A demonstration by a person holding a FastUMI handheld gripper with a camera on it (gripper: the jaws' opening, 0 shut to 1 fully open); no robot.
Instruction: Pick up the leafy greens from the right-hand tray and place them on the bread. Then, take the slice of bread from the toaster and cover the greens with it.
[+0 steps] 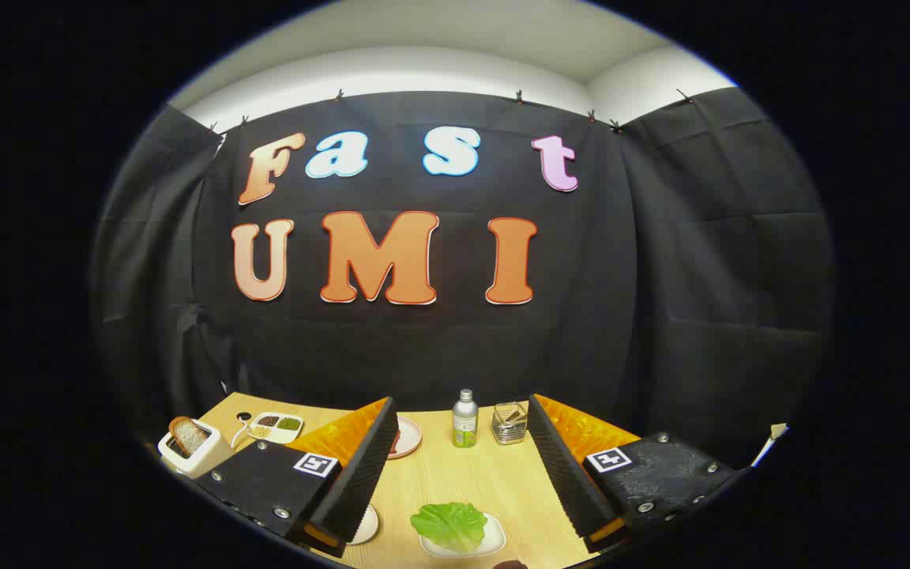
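Leafy greens (449, 525) sit right there on a small white tray (494, 540), low on the wooden surface (486, 482), and I see them lying between my two fingers and a touch nearer than the fingertips. My gripper (463, 419) is released, jaws spread wide, touching nothing; the greens lie free on their tray. Off to the left, beyond my left finger, I spot the white toaster (196, 452) with a slice of bread (187, 434) standing up out of its slot. Just beside it is a divided white dish (276, 427) with dark and green fillings in its compartments. Peeking out from behind my left finger is the edge of a pinkish plate (410, 437); what lies on it I cannot tell. Ahead, between the fingertips, a small bottle (464, 419) with a silver cap stands upright, and near it a clear glass holder (509, 423). Another white dish edge (366, 525) shows under my left finger, mostly hidden.
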